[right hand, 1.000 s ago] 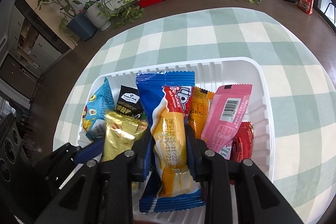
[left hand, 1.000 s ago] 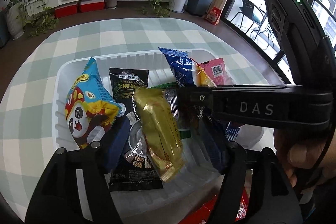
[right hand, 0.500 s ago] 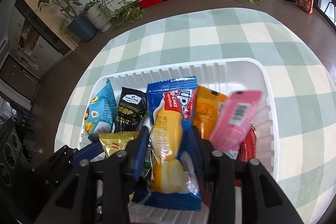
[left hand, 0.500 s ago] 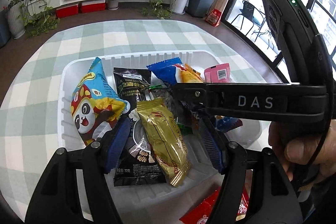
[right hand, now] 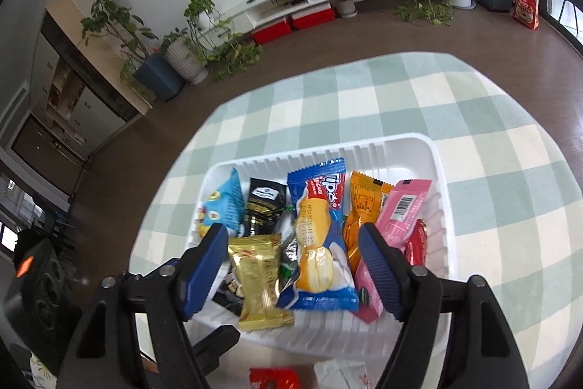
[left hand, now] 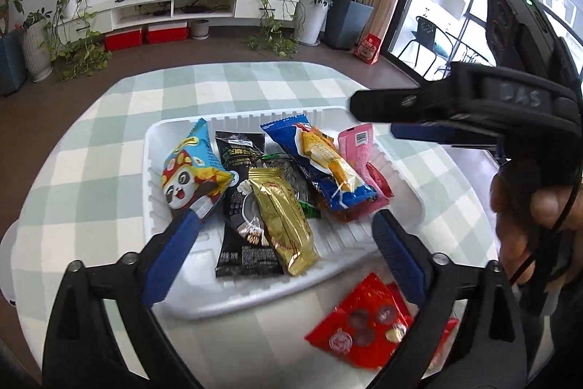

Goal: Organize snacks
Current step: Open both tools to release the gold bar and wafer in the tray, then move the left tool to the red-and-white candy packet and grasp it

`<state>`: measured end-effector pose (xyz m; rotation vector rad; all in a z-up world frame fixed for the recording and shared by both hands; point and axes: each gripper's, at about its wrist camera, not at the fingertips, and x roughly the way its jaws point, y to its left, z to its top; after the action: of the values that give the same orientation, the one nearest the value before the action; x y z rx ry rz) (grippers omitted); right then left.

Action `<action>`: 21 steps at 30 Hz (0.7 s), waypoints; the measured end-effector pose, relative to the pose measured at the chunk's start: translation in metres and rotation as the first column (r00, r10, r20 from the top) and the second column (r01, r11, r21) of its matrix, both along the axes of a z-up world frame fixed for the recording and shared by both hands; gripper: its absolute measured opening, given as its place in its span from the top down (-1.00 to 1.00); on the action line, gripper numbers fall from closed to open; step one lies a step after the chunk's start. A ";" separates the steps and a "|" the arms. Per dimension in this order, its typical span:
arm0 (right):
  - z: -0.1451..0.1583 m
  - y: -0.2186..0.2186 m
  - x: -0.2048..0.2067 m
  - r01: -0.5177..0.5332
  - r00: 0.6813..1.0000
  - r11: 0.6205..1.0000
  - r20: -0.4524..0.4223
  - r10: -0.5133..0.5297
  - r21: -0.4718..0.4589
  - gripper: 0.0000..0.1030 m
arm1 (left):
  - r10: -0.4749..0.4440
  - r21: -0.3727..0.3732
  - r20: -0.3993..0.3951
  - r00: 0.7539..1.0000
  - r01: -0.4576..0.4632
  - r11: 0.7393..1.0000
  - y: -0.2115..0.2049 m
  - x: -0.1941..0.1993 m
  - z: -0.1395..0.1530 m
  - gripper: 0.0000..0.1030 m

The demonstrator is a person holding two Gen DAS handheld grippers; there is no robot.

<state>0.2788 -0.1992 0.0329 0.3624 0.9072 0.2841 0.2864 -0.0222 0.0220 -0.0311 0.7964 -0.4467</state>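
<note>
Left wrist view: left gripper [left hand: 284, 236] jaws opening, wide apart, gripping nothing. White tray [left hand: 255, 290] sits on the checked desk [left hand: 109, 133]; gold packet [left hand: 282, 219] lies inside it, panda bag [left hand: 191, 174] at the tray's left end. Red packet [left hand: 364, 319] on desk, just outside the tray's near rim.

Right wrist view: right gripper [right hand: 291, 265] jaws opening, empty; blue cake packet [right hand: 320, 236] lies in the tray between them, pink packet [right hand: 397, 221] beside it.
</note>
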 end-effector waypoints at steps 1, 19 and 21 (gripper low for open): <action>0.006 -0.003 -0.008 0.001 1.000 1.000 0.019 -0.001 0.013 -0.66 | -0.003 0.000 0.010 1.000 0.003 1.000 0.003 -0.008 0.004 -0.99; -0.026 -0.053 -0.186 0.102 0.989 0.983 0.092 -0.117 0.156 -1.00 | 0.082 0.052 -0.018 0.996 -0.081 0.995 0.045 -0.175 -0.037 -0.99; -0.038 -0.054 -0.197 0.110 0.989 0.984 0.083 -0.123 0.143 -1.00 | 0.055 0.101 -0.051 0.997 -0.049 0.994 0.042 -0.181 -0.049 -1.00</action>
<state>0.0821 -0.2535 -0.0047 0.5242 0.7748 0.2542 0.1056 0.0200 -0.0270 0.0285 0.8683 -0.3576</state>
